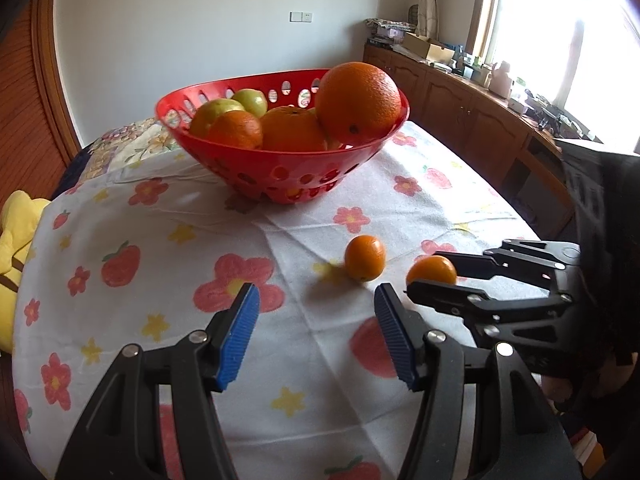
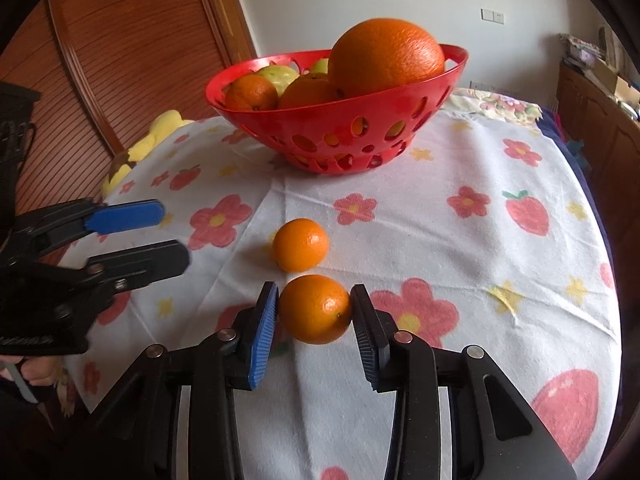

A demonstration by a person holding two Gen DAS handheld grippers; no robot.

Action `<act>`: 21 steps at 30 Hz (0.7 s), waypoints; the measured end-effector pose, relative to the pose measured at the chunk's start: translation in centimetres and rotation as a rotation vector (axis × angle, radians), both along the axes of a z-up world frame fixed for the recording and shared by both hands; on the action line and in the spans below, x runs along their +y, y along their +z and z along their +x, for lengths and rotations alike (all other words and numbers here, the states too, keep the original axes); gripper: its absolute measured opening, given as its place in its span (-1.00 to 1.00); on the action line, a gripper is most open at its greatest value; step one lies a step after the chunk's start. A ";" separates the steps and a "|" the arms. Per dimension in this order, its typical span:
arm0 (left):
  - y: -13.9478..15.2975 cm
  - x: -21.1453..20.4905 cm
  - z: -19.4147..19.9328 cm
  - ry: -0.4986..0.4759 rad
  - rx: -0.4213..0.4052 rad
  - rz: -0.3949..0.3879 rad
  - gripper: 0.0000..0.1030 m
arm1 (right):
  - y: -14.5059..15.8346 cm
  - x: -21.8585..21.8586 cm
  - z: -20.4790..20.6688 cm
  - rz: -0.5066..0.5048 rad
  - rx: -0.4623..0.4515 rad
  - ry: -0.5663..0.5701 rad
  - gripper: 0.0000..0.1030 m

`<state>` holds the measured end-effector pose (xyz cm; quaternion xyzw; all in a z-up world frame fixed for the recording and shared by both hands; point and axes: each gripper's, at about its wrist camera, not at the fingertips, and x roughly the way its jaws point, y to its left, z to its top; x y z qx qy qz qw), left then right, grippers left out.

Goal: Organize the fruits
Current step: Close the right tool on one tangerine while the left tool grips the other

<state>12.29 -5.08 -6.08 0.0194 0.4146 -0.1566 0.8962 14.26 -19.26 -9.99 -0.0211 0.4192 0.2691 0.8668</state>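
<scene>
Between right gripper (image 2: 314, 312) pads, near orange (image 2: 315, 309) — clenched. Lift straight, clear second orange (image 2: 301, 244) at 12 o'clock, carry to basket (image 2: 400, 104) — left gripper (image 1: 316, 332) released, empty.

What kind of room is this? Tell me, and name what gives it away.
Most likely a lived-in room at home, perhaps a dining room: a table under a flowered cloth with a red fruit basket, wooden cabinets cluttered on top below a bright window, and a wooden door.
</scene>
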 end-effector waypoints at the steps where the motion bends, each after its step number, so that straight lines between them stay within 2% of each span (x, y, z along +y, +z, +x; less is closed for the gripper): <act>1: -0.1 -0.3 0.2 -0.004 0.005 -0.001 0.16 | 0.1 -0.2 -0.1 0.000 -0.004 -0.002 -0.28; 12: -1.6 -3.9 3.4 -0.065 0.062 0.011 0.13 | 0.5 -3.6 -0.3 0.016 -0.012 -0.025 -0.29; 16: -2.1 -4.9 4.2 -0.083 0.082 0.023 -0.01 | 0.5 -4.4 -0.2 0.019 -0.008 -0.033 -0.28; 21: -2.8 -5.1 4.9 -0.090 0.107 0.029 -0.08 | 0.2 -5.1 -0.1 0.016 -0.002 -0.040 -0.28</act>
